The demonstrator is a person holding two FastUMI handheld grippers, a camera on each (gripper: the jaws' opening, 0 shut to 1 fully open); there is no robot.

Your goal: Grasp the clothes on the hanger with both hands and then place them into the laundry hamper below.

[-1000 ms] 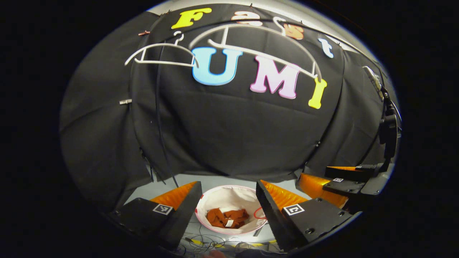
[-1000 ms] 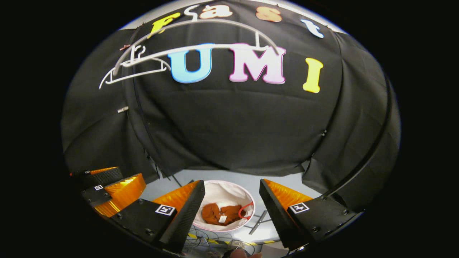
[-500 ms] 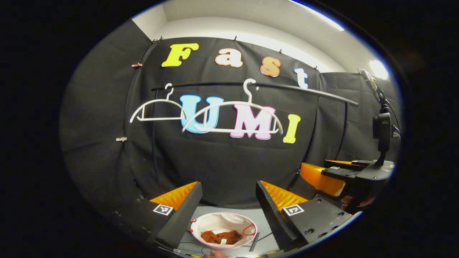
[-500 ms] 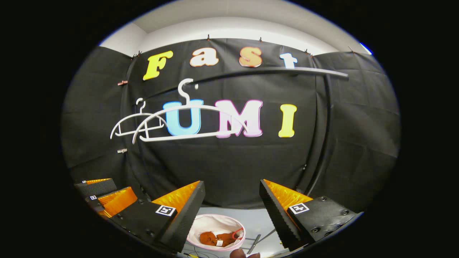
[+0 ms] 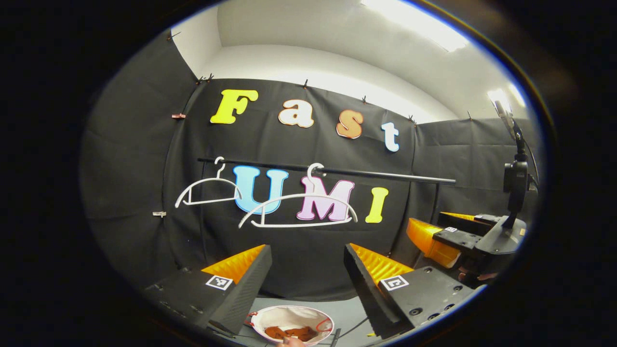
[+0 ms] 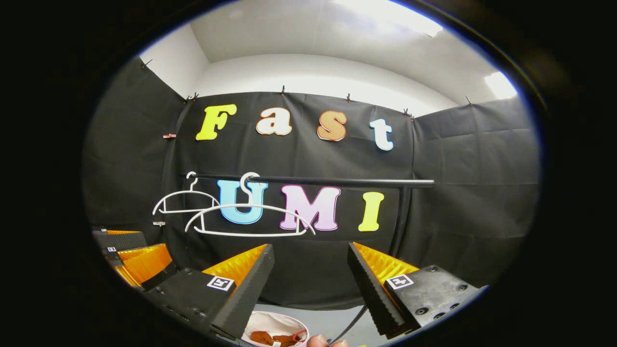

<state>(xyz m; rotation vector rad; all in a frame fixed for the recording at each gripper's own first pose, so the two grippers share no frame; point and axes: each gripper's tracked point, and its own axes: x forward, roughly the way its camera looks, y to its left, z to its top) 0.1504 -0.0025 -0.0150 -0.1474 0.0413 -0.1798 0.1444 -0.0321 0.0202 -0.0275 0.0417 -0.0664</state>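
Now the rust-coloured clothes [image 5: 290, 332] lie bunched at the bottom of the laundry hamper [image 5: 270, 319], low between our fingers in the left gripper view and again at the lower edge of the right gripper view. A second ago the hamper sat large and near beneath us; it has since shrunk and slid toward the bottom edge of both views, so we have lifted both tools up and away from it. Above, the two white hangers [image 5: 298, 209] hang bare on the black rail [image 5: 337, 172], the nearer one in front of the farther, and they have dropped from the top of the views to mid-height as we rise and level out.

We read this as the drop already made: the garment is in the hamper, nothing is on the hangers, and what remains is only the retreat.

Our left gripper [image 5: 306, 270] has its jaws spread wide with nothing between them. Our right gripper [image 6: 310, 270] is likewise released, jaws apart and empty; it also appears at the right of the left gripper view, where a bit of the hand holding it peeks below. A fingertip [image 6: 318, 341] shows at the bottom edge of the right gripper view, beside the hamper's rim. Cables trail on the pale floor [image 5: 344, 306] around the hamper, well clear of the clothes.
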